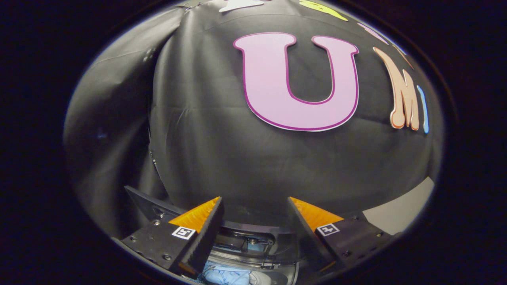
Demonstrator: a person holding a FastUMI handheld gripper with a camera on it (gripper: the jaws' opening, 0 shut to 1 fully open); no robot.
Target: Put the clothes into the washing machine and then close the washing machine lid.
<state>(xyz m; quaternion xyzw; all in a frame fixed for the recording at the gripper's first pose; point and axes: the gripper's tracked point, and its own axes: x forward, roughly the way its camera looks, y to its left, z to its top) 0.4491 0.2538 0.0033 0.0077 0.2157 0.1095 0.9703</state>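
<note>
My gripper point(255, 206) stands open, its two fingers spread wide with nothing between them, facing the black cloth wall. Below and between the fingers lies the washing machine's open top, its dark back rim point(253, 229) curving just beyond the fingertips. A light blue and white piece of clothing point(233, 276) lies down inside the tub, under the left finger. The raised lid point(148, 204) shows as a dark panel edge to the left of the left finger.
The black cloth wall point(222, 150) hangs close behind the machine. A pale grey surface point(400, 209) shows to the right beyond the right finger.
</note>
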